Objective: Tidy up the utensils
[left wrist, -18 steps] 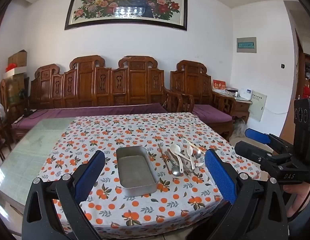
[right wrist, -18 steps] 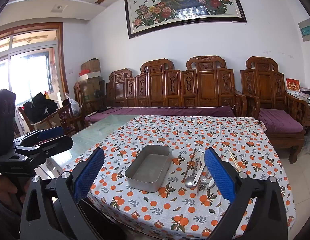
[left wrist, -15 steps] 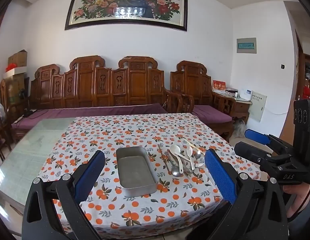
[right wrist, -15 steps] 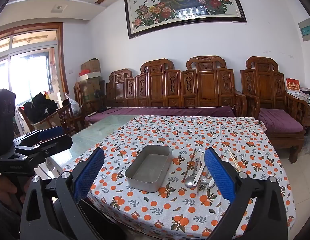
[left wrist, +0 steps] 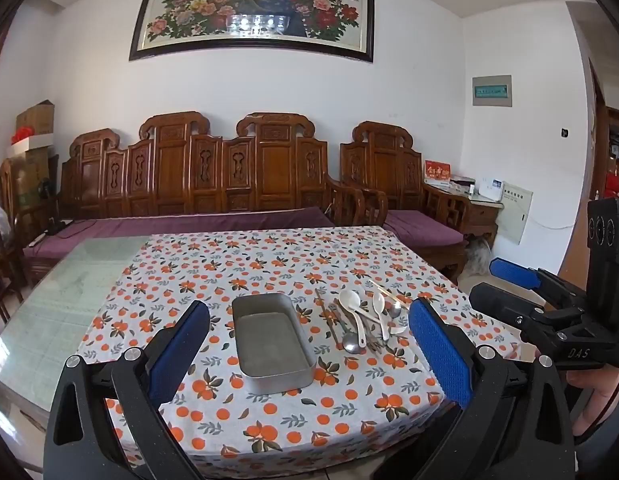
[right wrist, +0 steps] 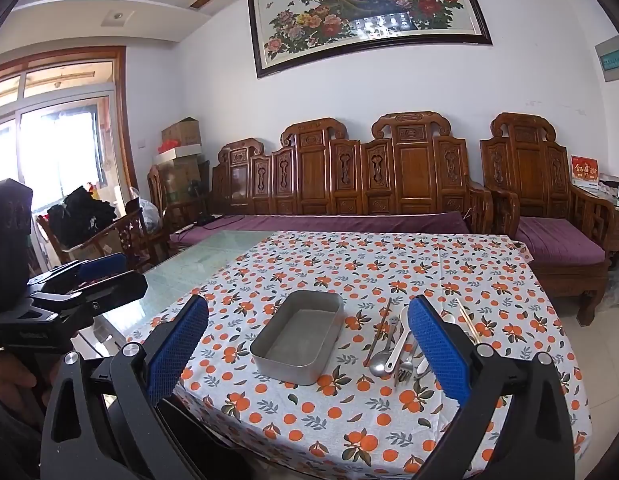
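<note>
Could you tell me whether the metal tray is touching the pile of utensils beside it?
Apart. The left wrist view shows patterned tablecloth between the metal tray and the pile of utensils.

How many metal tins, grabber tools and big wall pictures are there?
Metal tin: 1
Grippers: 2, the left gripper and the right gripper
Framed painting: 1
Total: 4

A carved wooden sofa [left wrist: 213,176] with purple cushions lines a white wall [left wrist: 409,92] beneath a framed peacock painting [left wrist: 253,4]. Daylight enters through a window [right wrist: 61,152] beside stacked boxes [right wrist: 181,148]; pale floor tiles [right wrist: 597,364] gleam.
</note>
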The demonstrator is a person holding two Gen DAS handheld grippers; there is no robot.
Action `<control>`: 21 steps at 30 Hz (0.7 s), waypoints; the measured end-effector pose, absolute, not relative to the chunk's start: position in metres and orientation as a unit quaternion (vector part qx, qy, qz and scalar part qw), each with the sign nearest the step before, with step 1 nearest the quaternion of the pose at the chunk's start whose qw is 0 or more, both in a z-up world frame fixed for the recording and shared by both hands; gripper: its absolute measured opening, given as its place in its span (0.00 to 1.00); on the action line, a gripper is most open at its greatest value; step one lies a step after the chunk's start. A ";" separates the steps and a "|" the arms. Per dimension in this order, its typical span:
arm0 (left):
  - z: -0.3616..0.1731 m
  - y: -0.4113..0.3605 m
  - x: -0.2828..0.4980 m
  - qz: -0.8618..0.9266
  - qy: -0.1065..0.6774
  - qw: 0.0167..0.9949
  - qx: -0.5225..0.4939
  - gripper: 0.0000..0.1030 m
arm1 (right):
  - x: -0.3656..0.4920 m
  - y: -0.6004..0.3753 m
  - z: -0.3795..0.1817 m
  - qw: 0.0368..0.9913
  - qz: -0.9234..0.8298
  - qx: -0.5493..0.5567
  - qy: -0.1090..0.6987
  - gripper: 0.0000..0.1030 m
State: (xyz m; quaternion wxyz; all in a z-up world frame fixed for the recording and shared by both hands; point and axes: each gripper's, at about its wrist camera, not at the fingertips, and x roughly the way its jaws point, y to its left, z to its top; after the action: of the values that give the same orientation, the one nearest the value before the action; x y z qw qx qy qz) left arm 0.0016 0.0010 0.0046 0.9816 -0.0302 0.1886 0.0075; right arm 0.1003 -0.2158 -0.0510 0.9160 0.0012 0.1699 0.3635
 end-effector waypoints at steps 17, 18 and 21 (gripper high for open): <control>0.007 -0.002 -0.001 0.008 0.188 0.982 -0.029 0.94 | 0.100 -0.216 -0.049 0.916 0.363 0.002 0.169 0.98; 0.007 -0.005 -0.001 0.007 0.188 0.982 -0.028 0.94 | 0.100 -0.216 -0.049 0.916 0.363 0.002 0.169 0.98; 0.009 -0.005 -0.001 0.007 0.187 0.982 -0.028 0.94 | 0.100 -0.216 -0.049 0.916 0.364 0.002 0.169 0.98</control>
State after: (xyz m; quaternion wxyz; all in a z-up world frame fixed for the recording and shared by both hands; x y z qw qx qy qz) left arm -0.0008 -0.0053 0.0085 0.9819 -0.0279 0.1873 0.0066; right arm 0.0997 -0.2160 -0.0489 0.9161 0.0016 0.1690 0.3637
